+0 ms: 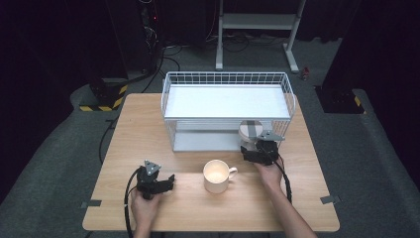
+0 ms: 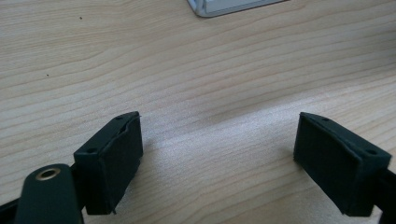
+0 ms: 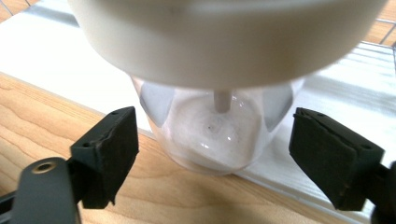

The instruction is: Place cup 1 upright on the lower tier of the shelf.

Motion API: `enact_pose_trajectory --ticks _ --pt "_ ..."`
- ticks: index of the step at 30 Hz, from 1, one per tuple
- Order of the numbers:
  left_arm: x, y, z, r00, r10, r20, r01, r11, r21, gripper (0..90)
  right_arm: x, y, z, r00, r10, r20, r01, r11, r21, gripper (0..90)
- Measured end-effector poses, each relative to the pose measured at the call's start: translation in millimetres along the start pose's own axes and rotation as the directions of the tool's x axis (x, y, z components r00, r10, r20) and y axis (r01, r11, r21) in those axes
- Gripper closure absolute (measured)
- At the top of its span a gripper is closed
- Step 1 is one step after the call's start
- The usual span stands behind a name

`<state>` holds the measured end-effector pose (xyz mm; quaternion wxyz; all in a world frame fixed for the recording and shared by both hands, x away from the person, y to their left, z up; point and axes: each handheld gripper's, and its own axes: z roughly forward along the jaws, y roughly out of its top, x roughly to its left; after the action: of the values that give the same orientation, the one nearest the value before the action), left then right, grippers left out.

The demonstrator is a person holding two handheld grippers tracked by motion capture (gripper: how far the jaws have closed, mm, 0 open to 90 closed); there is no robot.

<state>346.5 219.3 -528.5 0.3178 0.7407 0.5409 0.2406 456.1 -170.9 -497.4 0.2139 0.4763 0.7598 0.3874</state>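
Clear glass jar [image 3: 212, 130] with a cream lid sits at the rack's [image 1: 225, 79] lower front edge, between my right gripper's [image 3: 212, 154] wide-open jaws, untouched, so closing would catch its body. My left gripper [image 2: 219, 158] rests open and empty over bare table [image 2: 196, 60].

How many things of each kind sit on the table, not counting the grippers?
Mug: 1
Wire rack: 1
Clear jar with pale lid: 1
Total: 3
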Motion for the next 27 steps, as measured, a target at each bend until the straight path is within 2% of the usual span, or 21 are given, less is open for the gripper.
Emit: enact_pose_trajectory --ticks 5,11,12,16,23,27 --pt "-0.1 0.0 0.1 1.0000 -0.002 0.000 0.002 1.0000 -0.002 15.9 0.8 0.3 0.1 0.9998 -0.015 0.012 0.015 1.000 0.002 23.1" --pt "-0.1 0.0 0.1 1.0000 -0.002 0.000 0.002 1.0000 -0.002 15.9 0.9 0.6 1.8 0.9997 -0.010 0.021 0.011 1.000 -0.006 23.7" --pt "-0.1 0.0 0.2 1.0000 -0.002 0.000 0.002 1.0000 -0.002 15.9 1.2 0.4 2.0 0.9996 0.009 0.027 -0.009 1.000 -0.002 24.2" --pt "-0.1 0.0 0.2 1.0000 -0.003 0.000 0.003 1.0000 -0.002 15.9 -2.7 -0.5 5.1 0.9990 0.021 0.040 -0.021 1.000 -0.003 30.2" --pt "-0.1 0.0 0.2 1.0000 -0.003 0.001 0.003 1.0000 -0.002 15.9 -7.8 -1.2 9.7 0.9981 0.032 0.053 -0.031 0.999 -0.013 35.4" --pt "-0.1 0.0 0.1 1.0000 -0.003 0.000 0.003 1.0000 -0.001 15.9 -8.9 1.9 12.5 0.9961 0.053 0.072 -0.054 0.998 0.018 39.6"
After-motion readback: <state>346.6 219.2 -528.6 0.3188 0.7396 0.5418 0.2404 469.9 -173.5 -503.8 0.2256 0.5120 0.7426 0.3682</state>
